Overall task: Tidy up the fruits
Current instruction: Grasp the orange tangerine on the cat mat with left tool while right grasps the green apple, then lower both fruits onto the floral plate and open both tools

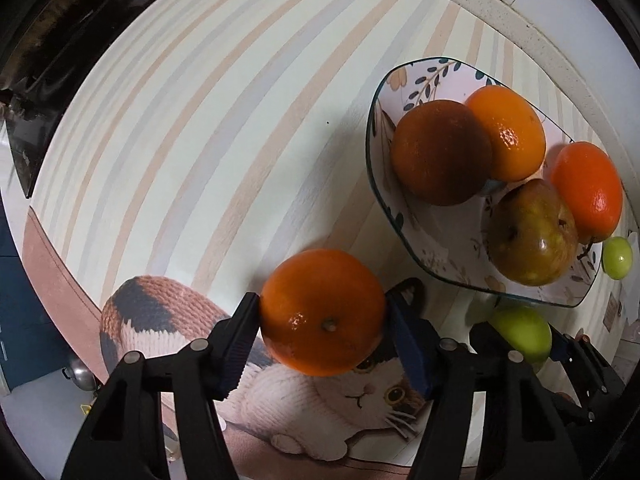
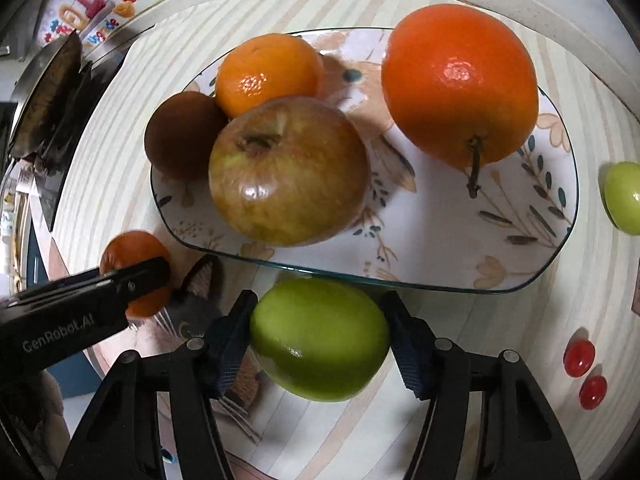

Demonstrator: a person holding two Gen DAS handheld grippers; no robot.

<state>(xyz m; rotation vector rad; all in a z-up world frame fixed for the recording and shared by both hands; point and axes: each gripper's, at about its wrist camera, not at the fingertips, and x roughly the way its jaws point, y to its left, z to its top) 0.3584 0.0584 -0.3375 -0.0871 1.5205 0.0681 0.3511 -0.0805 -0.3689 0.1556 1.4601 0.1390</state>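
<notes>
I'm clamping my left gripper (image 1: 323, 316) on a round orange tangerine (image 1: 322, 312), right gripper (image 2: 320, 336) squeezing a smooth green apple (image 2: 319, 338) beside the floral glass plate (image 2: 440, 272)

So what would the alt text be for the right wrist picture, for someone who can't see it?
Seen from above, the right gripper clamps a green apple on a striped table mat, just in front of a floral plate holding two oranges, a brownish apple and a dark brown fruit. At left, the left gripper grips another orange.
</notes>
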